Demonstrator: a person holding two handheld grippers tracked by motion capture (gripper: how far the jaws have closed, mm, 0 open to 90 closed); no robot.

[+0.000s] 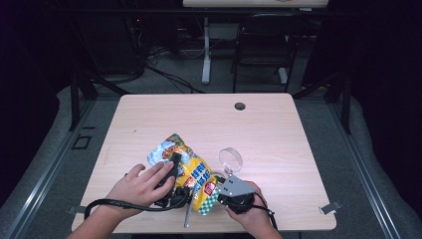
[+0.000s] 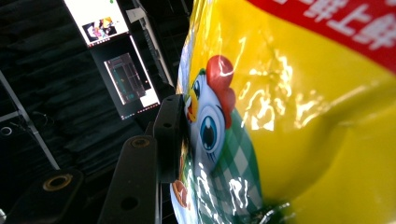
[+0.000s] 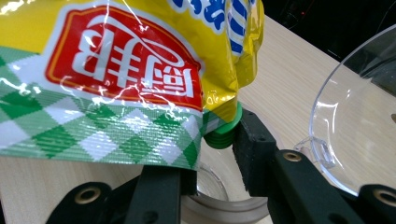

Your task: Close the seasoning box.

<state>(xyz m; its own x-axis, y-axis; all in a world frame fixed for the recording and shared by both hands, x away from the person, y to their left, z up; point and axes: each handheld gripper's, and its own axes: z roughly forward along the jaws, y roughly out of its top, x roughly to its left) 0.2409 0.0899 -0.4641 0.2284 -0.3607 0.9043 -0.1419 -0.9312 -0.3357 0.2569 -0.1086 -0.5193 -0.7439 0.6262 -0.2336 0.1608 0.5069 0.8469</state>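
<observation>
Holding a yellow seasoning pouch (image 1: 191, 172) just above the near edge of the bench (image 1: 278, 129), the person has one gripper on either side of it. The left gripper (image 1: 171, 174) stands with its jaws about half open, clamped across the pouch body; the left gripper view shows one pad pressed flat against the printed cockerel (image 2: 210, 121). The right gripper (image 1: 234, 191) has its jaws partly open around the green screw cap (image 3: 224, 133) at the pouch's lower corner, one pad touching the cap's side; whether the other pad presses on it cannot be told. A clear plastic bowl (image 1: 230, 159) lies just beside the pouch, tipped on its side. The step in hand appears to be uncapping. The next move likely calls for a firm pinch on the cap and a twist while the left gripper steadies the pouch.
</observation>
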